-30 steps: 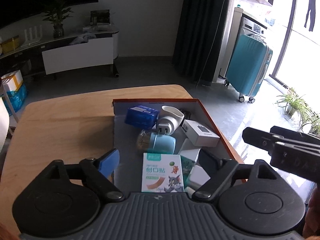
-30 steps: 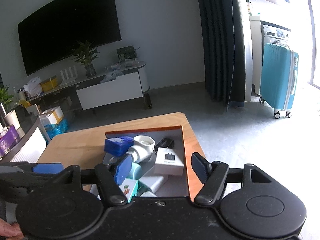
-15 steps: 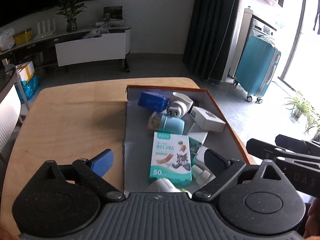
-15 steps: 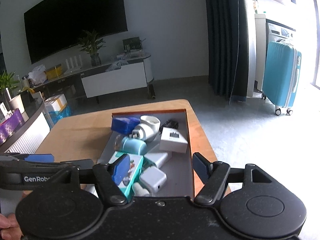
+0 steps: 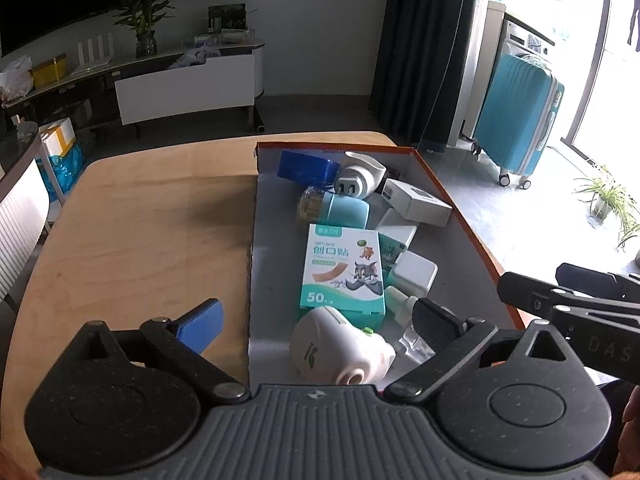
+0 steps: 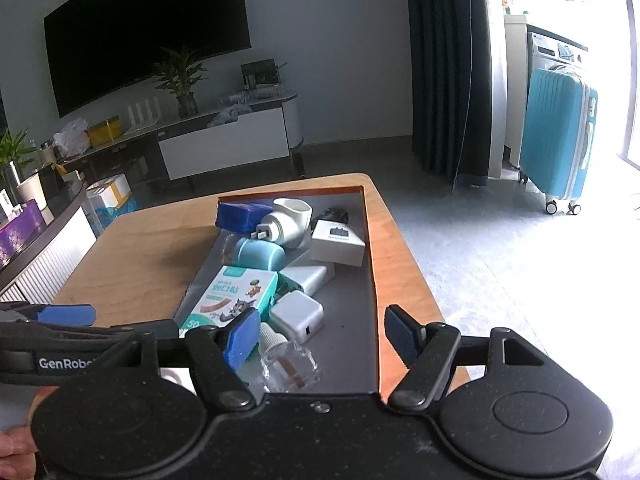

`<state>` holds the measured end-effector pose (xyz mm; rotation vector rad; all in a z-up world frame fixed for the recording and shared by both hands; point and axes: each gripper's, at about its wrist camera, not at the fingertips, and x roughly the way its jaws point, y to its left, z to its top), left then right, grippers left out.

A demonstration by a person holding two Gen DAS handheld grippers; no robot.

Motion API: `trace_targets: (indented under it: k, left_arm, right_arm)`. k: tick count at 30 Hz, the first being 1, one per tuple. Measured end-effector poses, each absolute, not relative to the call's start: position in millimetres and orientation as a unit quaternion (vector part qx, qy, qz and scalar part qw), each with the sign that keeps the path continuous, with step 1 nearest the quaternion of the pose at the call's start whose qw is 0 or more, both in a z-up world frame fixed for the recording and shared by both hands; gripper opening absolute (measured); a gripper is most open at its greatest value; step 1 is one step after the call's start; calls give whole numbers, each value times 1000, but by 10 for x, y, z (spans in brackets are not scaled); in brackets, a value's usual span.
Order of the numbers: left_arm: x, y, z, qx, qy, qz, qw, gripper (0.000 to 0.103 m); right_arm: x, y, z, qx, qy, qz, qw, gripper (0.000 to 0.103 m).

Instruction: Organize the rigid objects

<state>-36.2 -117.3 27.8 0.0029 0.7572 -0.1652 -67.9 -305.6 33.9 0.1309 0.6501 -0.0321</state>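
Note:
An orange-rimmed grey box point(image 5: 440, 184) point(image 6: 370, 240) on a wooden table point(image 5: 152, 216) holds several items: a teal bandage box point(image 5: 342, 272) point(image 6: 232, 292), a blue case point(image 5: 306, 166), a white plug adapter point(image 5: 358, 178), a teal-capped jar point(image 5: 334, 208), a white carton point(image 5: 418, 202), a white charger point(image 6: 296, 316), a clear small bottle point(image 6: 288, 360) and a white rounded device point(image 5: 340, 350). My left gripper point(image 5: 316, 322) is open over the box's near end. My right gripper point(image 6: 322, 332) is open above the box's near right side.
The table's left half is bare wood. Beyond it are a TV stand point(image 6: 224, 140) with a plant, a dark curtain point(image 6: 448, 68) and a teal suitcase point(image 6: 556, 140). The right gripper shows at the right edge of the left wrist view point(image 5: 568, 300).
Both grippers have drawn back and up from the box, so more of its near end shows, including the white rounded device and the clear bottle. Both stay open.

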Motion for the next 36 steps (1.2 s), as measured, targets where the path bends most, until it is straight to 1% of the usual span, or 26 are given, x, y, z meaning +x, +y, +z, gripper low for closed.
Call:
trace_targets:
  k: [4,19,36]
  left_arm:
    - [-378,-1149,260,-8,377,-75,923,103]
    - [-466,-1186,231,16,391,-45,919,103]
    - [-548,-1212,261,14,382,-60,922,103]
  right_arm:
    - [-698,-3041,337,64,318,-14,946,82]
    - [-784,-3024,355,64,313,-8,947,82]
    - [-834,-3005,352,61,308,-6,949,82]
